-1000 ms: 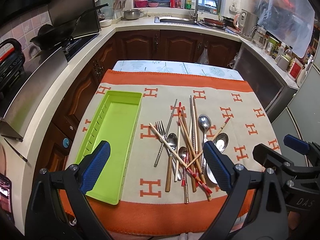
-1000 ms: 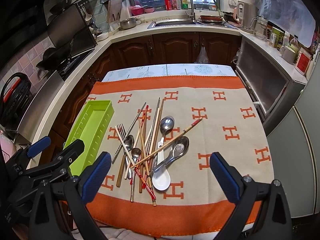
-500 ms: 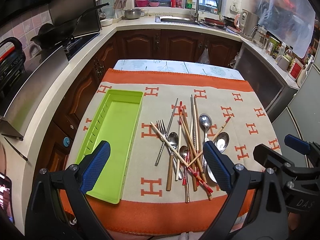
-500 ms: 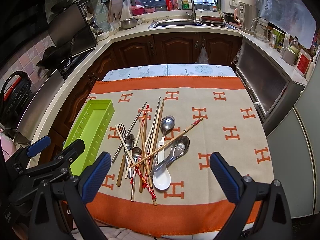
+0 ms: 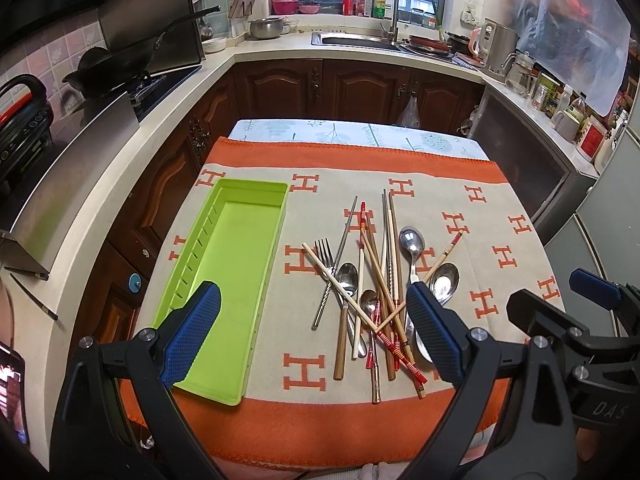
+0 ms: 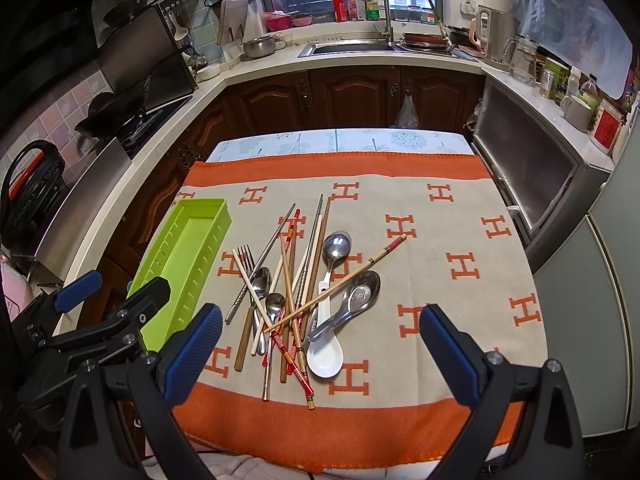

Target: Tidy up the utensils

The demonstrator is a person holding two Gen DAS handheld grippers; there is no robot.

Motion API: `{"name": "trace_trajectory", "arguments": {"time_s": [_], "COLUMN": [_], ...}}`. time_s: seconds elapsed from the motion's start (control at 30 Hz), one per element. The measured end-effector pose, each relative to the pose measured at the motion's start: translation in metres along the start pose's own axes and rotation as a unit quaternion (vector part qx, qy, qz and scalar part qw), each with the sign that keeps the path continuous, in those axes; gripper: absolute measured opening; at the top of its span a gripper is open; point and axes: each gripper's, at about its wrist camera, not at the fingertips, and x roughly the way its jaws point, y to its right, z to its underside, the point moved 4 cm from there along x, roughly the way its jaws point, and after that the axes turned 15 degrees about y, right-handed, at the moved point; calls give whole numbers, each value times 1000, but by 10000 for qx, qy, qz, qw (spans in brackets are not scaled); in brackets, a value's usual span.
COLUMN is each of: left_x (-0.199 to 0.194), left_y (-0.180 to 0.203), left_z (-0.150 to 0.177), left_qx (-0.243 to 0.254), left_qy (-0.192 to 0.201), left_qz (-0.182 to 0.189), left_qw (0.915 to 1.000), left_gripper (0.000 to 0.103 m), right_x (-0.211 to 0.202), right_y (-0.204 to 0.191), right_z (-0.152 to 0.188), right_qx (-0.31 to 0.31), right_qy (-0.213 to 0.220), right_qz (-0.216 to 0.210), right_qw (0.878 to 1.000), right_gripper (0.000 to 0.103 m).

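Green tray [image 5: 240, 264] bare | utensil pile [image 6: 296, 284] tangled beside | white spoon [image 6: 325, 354] seemingly undermost | both claws released

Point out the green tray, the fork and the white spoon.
green tray [image 5: 236, 256], left wrist view, bare floor.
fork [image 5: 325, 249], left wrist view, tines.
white spoon [image 6: 325, 354], right wrist view, bowl.

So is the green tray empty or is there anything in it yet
Empty. The green tray shows only its bare floor; every utensil still lies in the pile on the cloth beside it.

Home kitchen: sink [image 6: 352, 49], wok [image 5: 120, 68], wooden cabinets [image 6: 356, 98].
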Motion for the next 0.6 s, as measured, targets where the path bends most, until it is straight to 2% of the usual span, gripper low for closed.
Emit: {"name": "trace_trajectory", "arguments": {"time_s": [0.6], "left_x": [-1], "left_y": [-1], "left_z": [0], "left_qx": [6], "left_qy": [2], "left_qz": [-3], "left_qw": [10000], "left_gripper": [93], "right_x": [-2], "right_y": [-1], "right_z": [2], "right_qx": [0], "right_qy": [8], "right_qz": [-3], "right_qw": [10000], "right_gripper": [99]}}
